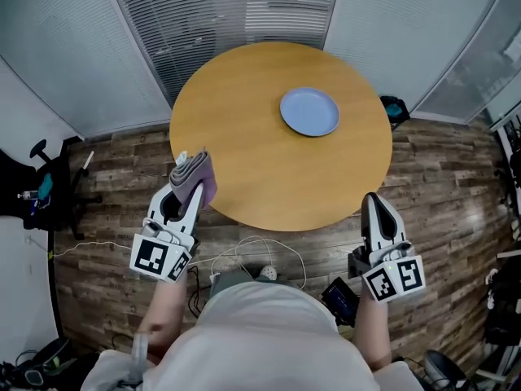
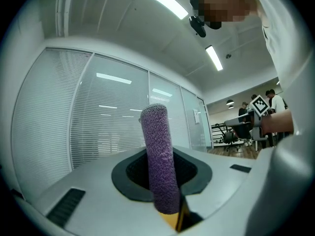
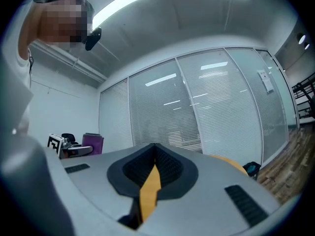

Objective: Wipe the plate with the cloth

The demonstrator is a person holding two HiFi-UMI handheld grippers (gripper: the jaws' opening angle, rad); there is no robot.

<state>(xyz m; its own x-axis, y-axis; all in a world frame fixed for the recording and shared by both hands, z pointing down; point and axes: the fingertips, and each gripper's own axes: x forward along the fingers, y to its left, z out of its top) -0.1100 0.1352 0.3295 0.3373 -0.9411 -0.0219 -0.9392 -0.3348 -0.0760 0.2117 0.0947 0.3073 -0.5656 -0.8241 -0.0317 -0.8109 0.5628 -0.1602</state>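
Observation:
A pale blue plate [image 1: 309,111] lies on the round wooden table [image 1: 269,177], toward its far right. My left gripper [image 1: 189,177] is at the table's near left edge, shut on a folded purple cloth [image 1: 195,173] that sticks up between its jaws; in the left gripper view the cloth [image 2: 160,156] stands as an upright roll. My right gripper [image 1: 373,198] is shut with nothing in it, just off the table's near right edge. In the right gripper view its jaws [image 3: 154,151] meet, with table wood showing below.
A dark office chair [image 1: 37,182] stands on the wood floor at the left. White cables [image 1: 252,251] lie on the floor under the table's near edge. A teal object [image 1: 396,108] sits beyond the table at the right. Glass walls with blinds [image 1: 228,10] close the far side.

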